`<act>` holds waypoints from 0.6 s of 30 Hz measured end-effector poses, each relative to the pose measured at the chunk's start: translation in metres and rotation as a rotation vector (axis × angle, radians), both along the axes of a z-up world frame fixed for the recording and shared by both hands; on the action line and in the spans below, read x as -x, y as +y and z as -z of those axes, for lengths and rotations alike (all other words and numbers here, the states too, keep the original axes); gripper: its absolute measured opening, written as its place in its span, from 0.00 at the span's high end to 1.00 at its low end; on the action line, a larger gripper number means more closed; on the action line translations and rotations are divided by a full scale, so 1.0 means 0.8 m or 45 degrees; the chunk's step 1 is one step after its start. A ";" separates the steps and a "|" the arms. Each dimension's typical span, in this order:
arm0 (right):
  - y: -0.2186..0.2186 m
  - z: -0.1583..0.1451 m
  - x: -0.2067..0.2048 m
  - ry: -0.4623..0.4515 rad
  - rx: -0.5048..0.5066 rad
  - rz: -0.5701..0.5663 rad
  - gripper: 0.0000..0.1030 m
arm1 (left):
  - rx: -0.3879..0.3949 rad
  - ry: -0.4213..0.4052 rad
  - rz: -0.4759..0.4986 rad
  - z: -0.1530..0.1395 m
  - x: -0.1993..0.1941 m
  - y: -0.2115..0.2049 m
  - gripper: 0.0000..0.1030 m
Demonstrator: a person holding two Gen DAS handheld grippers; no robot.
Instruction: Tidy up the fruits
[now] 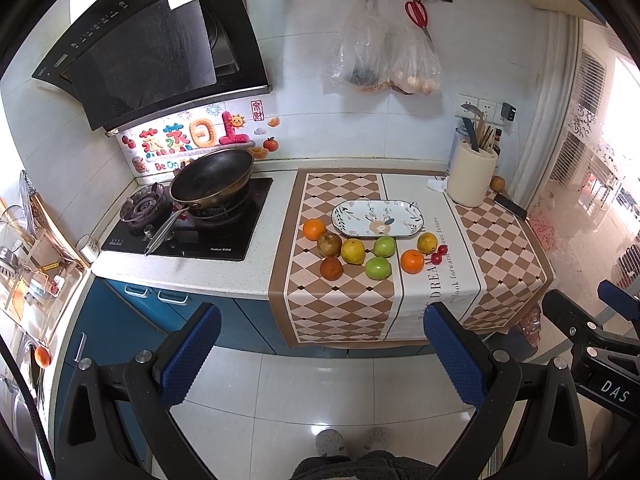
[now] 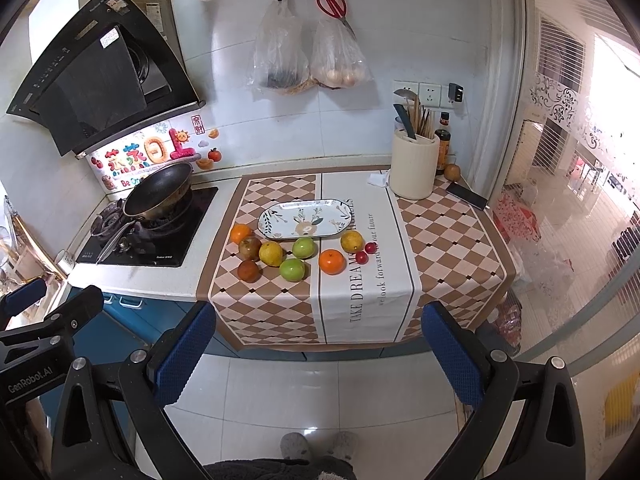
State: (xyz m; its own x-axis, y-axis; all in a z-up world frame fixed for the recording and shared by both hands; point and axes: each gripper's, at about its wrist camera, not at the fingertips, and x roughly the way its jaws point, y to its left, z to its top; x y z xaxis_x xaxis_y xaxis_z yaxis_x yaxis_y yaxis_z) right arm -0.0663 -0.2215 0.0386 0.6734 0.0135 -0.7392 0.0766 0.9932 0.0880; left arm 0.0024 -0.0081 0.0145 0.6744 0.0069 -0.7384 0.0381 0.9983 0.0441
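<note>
An oval floral plate (image 1: 377,219) (image 2: 305,219) lies bare on the checkered cloth. In front of it sit several loose fruits: two oranges (image 1: 314,229) (image 2: 332,261), two green apples (image 1: 378,267) (image 2: 292,269), two yellow citrus (image 1: 353,251) (image 2: 351,241), two brownish-red fruits (image 1: 331,268) (image 2: 248,271) and red cherries (image 1: 438,255) (image 2: 365,252). My left gripper (image 1: 322,354) and right gripper (image 2: 320,354) both hang open over the floor, well short of the counter, holding nothing. The right gripper's body (image 1: 592,336) shows at the left wrist view's right edge.
A wok (image 1: 212,176) rests on the gas hob (image 1: 188,224) at left under a range hood. A cream utensil holder (image 1: 472,174), sauce bottles (image 2: 442,146) and a phone (image 2: 467,195) stand at the back right. Plastic bags (image 2: 308,56) hang on the wall. The person's slippers (image 2: 318,446) show below.
</note>
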 end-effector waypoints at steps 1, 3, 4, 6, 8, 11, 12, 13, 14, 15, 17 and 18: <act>0.001 -0.003 -0.003 -0.002 0.000 -0.001 0.00 | -0.001 -0.001 -0.001 -0.001 0.000 -0.001 0.00; 0.002 -0.005 -0.005 -0.003 -0.003 -0.003 0.00 | -0.001 -0.001 0.000 0.000 0.000 0.000 0.00; 0.002 -0.005 -0.005 -0.003 -0.003 -0.002 0.00 | -0.001 -0.001 0.001 -0.001 0.000 0.000 0.00; 0.003 -0.009 0.000 -0.003 -0.002 -0.007 0.00 | -0.001 -0.001 0.000 -0.002 -0.001 -0.001 0.00; 0.001 -0.006 0.002 -0.006 -0.002 -0.009 0.00 | 0.000 0.000 0.000 -0.003 -0.001 -0.002 0.00; 0.001 -0.007 0.001 -0.006 -0.004 -0.009 0.00 | -0.002 -0.002 0.001 -0.002 0.000 -0.001 0.00; 0.001 -0.004 0.003 -0.007 -0.003 -0.008 0.00 | -0.002 -0.003 0.000 -0.002 0.000 -0.001 0.00; 0.002 -0.006 0.001 -0.006 -0.003 -0.008 0.00 | -0.001 -0.003 0.000 -0.001 0.000 0.000 0.00; 0.002 -0.007 0.001 -0.007 -0.003 -0.008 0.00 | -0.001 -0.003 0.000 -0.002 0.000 -0.001 0.00; 0.002 -0.002 -0.002 -0.007 -0.003 -0.009 0.00 | 0.000 -0.003 0.000 -0.007 0.000 -0.002 0.00; 0.003 -0.004 -0.004 -0.005 -0.005 -0.009 0.00 | -0.001 -0.004 0.001 -0.007 0.000 -0.002 0.00; 0.003 -0.001 -0.001 -0.009 -0.003 -0.008 0.00 | -0.001 -0.003 0.001 -0.010 -0.002 -0.003 0.00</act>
State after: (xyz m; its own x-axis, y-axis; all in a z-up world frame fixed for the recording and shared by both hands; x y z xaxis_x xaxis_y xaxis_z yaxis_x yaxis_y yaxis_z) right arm -0.0653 -0.2194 0.0397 0.6784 0.0195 -0.7345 0.0699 0.9934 0.0910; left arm 0.0037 -0.0106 0.0226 0.6759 0.0066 -0.7370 0.0389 0.9982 0.0446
